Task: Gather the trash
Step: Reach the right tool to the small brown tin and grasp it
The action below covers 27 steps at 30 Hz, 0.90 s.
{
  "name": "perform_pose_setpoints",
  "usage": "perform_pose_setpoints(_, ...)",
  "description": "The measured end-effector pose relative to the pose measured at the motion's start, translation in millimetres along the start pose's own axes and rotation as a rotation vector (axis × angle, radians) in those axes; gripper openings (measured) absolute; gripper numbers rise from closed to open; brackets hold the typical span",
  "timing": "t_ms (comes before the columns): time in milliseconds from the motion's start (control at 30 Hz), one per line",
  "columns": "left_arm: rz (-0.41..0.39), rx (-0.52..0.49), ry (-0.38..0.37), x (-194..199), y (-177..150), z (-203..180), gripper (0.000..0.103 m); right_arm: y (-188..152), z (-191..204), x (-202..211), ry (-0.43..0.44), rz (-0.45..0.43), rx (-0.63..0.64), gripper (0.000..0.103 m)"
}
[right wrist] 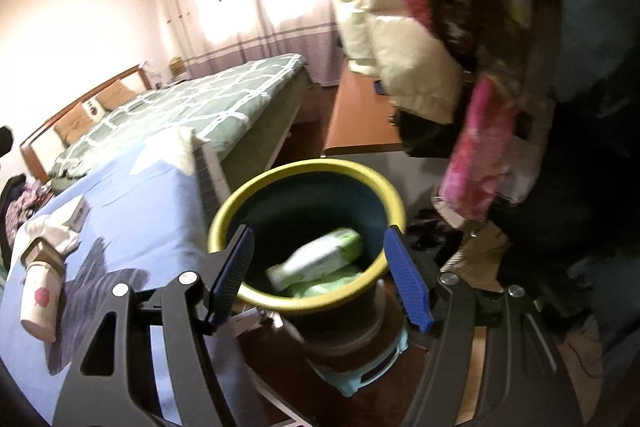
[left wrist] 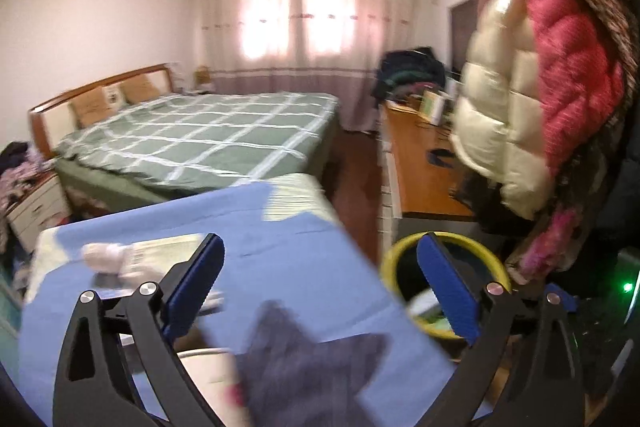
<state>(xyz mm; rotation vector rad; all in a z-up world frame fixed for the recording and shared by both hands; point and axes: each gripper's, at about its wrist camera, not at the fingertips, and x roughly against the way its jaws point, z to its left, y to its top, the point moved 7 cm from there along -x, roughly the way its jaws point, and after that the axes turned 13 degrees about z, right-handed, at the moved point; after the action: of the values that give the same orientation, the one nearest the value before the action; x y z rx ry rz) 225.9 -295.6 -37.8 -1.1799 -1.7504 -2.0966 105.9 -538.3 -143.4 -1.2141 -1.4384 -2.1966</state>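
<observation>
L gripper (left wrist: 320, 287) spread, empty | R gripper (right wrist: 320, 275) spread, straddling bin (right wrist: 396, 203) rim, lower center | risk: nudges bin, tips; cup (right wrist: 40, 303) lower left rolls off table (right wrist: 152, 195)

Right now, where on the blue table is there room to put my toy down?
The blue tablecloth is bare in the stretch between the crumpled tissue and the edge nearest the yellow-rimmed bin. It is crowded at the near left corner, around the paper cup and the small box.
</observation>
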Motion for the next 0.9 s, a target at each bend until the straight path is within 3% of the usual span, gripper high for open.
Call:
perform_pose_setpoints(200,-0.046,0.097,0.145,23.0,-18.6,101.2,0.098,-1.1,51.3,0.9,0.024,0.004,0.087,0.065)
perform_pose_setpoints(400,-0.037,0.215,0.261,30.4,-44.2,199.7,0.098,-8.1,123.3,-4.1,0.094,0.030,0.195,0.065)
perform_pose_setpoints(700,-0.074,0.339,0.483,25.7,-87.3,309.0,0.098,-19.5,233.1,-4.9,0.223,0.068,0.361,0.065)
perform_pose_setpoints(900,-0.056,0.453,0.485,23.7,-106.4,345.3,0.098,-30.0,296.1,-5.4,0.308,0.108,0.493,0.065)
